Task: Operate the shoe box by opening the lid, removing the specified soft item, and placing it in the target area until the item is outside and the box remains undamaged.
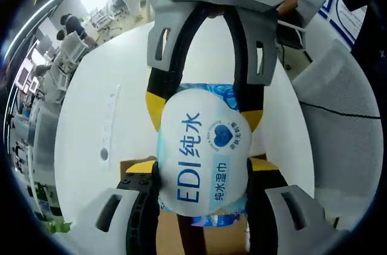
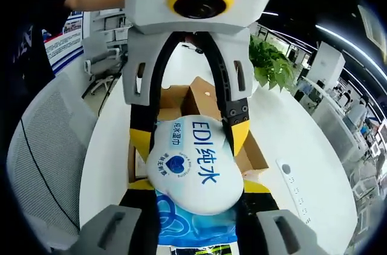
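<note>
1. The wet-wipe pack (image 1: 202, 155) between my jaws looks like glossy plastic film, smooth and puffed, printed blue on white.
2. My left gripper (image 1: 202, 185) and right gripper (image 2: 193, 191) have matt grey plastic shells, black arms and yellow tips.
3. At the right gripper view's centre, the shoe box (image 2: 199, 95) is matt brown cardboard.
4. The table (image 1: 130, 74) is smooth white, slightly shiny.
</note>
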